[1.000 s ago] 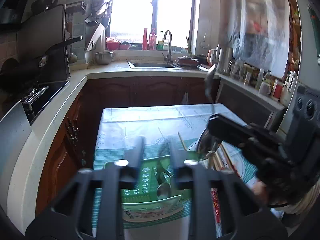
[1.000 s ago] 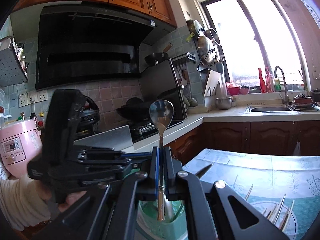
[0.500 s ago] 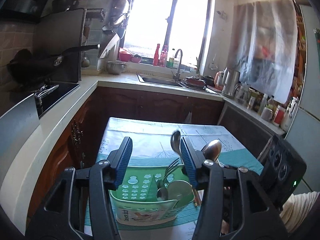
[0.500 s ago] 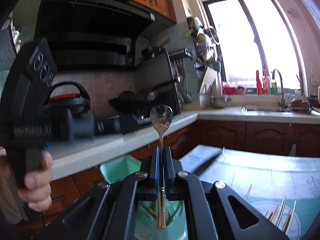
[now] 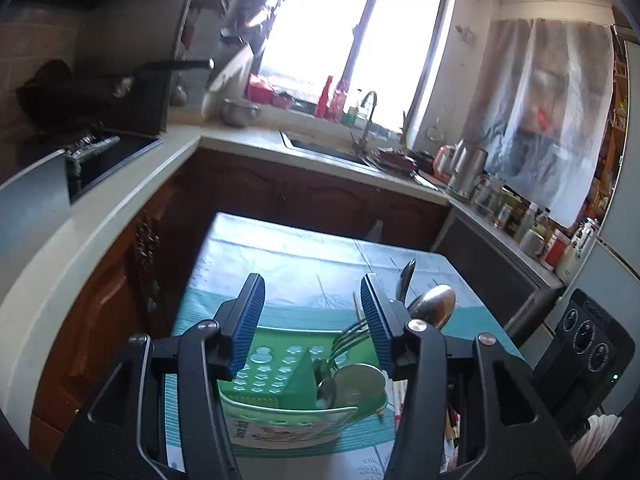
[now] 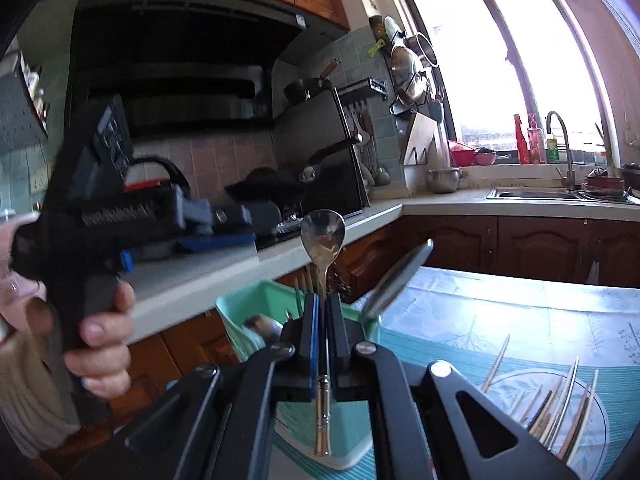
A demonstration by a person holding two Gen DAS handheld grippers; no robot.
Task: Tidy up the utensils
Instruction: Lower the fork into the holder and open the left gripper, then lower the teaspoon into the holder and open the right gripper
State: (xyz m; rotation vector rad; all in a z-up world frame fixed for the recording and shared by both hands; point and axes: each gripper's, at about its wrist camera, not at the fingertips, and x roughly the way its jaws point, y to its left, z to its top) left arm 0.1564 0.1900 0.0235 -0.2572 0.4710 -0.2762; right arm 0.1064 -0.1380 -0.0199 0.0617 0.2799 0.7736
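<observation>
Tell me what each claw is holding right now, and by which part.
Right claw: a spoon, clamped by its handle, bowl up. Left claw: nothing.

**Two wrist fisheye views over one kitchen table**

The left wrist camera looks forward and slightly down, close above a green basket (image 5: 280, 408) at lower centre. The right wrist camera looks nearly level, toward the stove wall at left. Both views share the basket (image 6: 248, 304), table (image 5: 280, 264), sink and window.

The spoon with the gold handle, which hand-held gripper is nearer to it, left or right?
Right. The right hand-held gripper is shut on the spoon, bowl up, above the green caddy. The left hand-held gripper is open with nothing between its pads, beside the spoon.
</observation>
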